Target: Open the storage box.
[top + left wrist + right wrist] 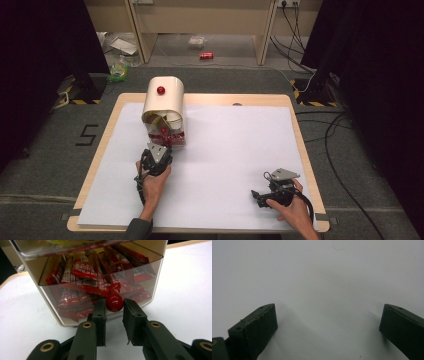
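Many red sachets (100,277) fill the clear drawer (100,290) at the foot of a cream, round-topped dispenser box (164,102), which stands on the white sheet (235,150) at the table's far left. The sachets carry white printed characters, too small and creased to read with confidence. A black figure "5" (86,135) is marked on the grey floor left of the table. The left gripper (114,303) sits just in front of the drawer, its jaws narrowly parted on either side of the drawer's red knob (114,302); both pads appear to touch or nearly touch the knob, and firm contact cannot be confirmed. A second red knob (161,90) sits on the box's curved top. The right gripper (260,196) rests near the table's near right edge, well apart from the box, jaws spread wide over bare white sheet, holding nothing.
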Demonstrator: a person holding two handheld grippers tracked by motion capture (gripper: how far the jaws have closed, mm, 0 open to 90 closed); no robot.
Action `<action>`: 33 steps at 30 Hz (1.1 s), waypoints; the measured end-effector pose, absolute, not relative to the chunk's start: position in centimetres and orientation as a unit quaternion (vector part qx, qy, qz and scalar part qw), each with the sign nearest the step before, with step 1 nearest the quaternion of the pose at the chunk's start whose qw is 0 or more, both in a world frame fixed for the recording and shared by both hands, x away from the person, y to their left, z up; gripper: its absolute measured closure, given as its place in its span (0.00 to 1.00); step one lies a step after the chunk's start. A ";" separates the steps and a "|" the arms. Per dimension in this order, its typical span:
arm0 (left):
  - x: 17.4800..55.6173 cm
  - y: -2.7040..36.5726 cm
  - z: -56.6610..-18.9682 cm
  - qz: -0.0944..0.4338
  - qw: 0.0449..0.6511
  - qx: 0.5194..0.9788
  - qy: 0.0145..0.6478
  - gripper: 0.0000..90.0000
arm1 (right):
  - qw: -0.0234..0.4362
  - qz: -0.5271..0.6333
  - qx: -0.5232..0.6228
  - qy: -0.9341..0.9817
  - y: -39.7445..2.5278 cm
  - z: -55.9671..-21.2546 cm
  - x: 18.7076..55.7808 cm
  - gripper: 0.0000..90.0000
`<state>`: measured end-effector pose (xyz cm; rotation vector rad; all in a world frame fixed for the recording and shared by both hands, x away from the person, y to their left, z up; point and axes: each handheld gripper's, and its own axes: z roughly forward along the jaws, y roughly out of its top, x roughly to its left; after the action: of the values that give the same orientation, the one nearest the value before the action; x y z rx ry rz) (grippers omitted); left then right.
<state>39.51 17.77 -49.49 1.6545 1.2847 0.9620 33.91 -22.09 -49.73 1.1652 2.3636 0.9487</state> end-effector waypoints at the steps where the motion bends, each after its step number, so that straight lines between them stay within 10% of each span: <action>1: 39.5 17.7 -49.5 0.383 0.406 0.654 0.510 0.79 | 0.170 0.334 0.410 0.832 -22.1 -49.7 33.9 0.02; 33: 39.4 16.6 -49.6 0.411 0.383 0.642 0.522 0.82 | 0.170 0.334 0.410 0.832 -22.1 -49.7 33.9 0.02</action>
<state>39.35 16.59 -49.62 1.6365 1.3324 1.0481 33.90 -22.08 -49.73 1.1657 2.3634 0.9483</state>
